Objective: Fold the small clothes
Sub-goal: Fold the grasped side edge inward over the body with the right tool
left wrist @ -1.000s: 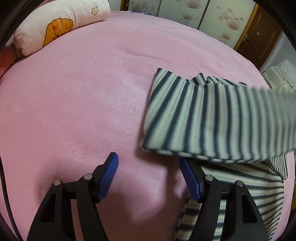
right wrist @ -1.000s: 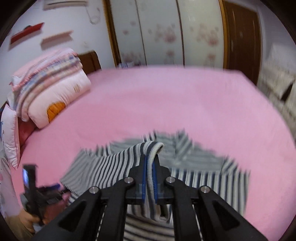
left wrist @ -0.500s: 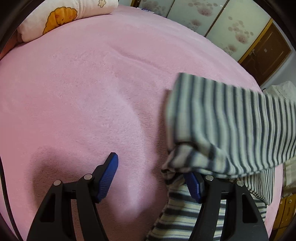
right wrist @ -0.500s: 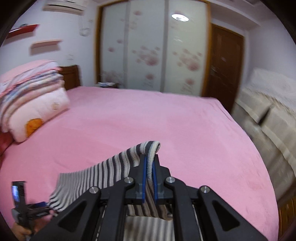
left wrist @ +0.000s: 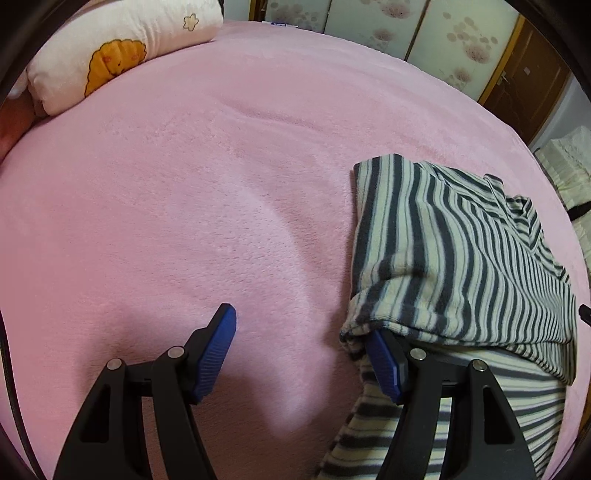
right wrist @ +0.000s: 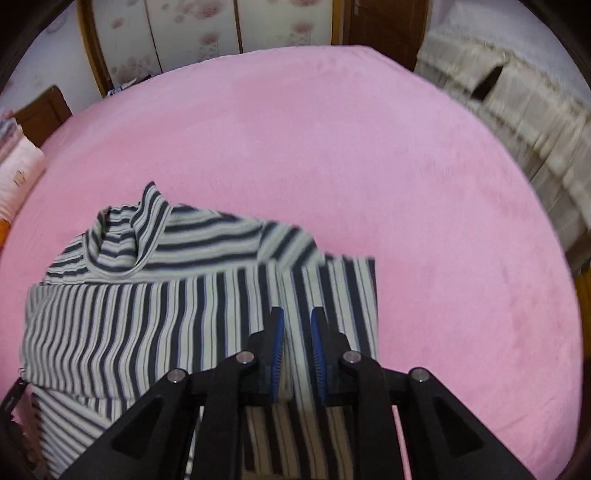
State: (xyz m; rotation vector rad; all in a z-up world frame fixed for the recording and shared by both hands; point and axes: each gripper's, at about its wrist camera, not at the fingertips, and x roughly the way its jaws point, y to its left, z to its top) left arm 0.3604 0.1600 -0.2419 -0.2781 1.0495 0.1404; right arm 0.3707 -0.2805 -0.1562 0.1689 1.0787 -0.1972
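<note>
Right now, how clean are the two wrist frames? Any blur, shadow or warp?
Left wrist: sharp; gripper shadow on the pink blanket; fisheye bows the wardrobe doors. Right wrist: motion smear on the striped top and the beige bedding; the right gripper stays crisp; dark vignette in the corners.

Soft indoor light, fisheye-dark corners, right view motion-blurred, faint shadows beneath the left claw (left wrist: pixel 301 350)

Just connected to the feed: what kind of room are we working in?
Most likely a bedroom: a wide bed under a pink blanket, a folded quilt at its head, and floral sliding wardrobe doors behind.
</note>
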